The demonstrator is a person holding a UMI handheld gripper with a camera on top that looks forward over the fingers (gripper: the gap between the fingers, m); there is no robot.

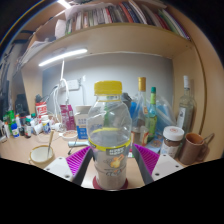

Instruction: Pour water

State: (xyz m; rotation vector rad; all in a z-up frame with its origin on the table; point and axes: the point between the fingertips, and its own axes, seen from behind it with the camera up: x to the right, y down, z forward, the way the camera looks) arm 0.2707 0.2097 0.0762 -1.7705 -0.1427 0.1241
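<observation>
bottle point(110, 135) base hidden, shelf books point(115, 15) perhaps blurred

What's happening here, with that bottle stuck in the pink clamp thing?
A hand-held gripper is holding a clear plastic bottle with a yellow cap upright between its two pink-padded fingers, which appear to press on its sides. It is lifted over a cluttered wooden desk. A small clear glass cup sits just in front of the bottle, low between the fingers. No water is flowing yet.
</observation>
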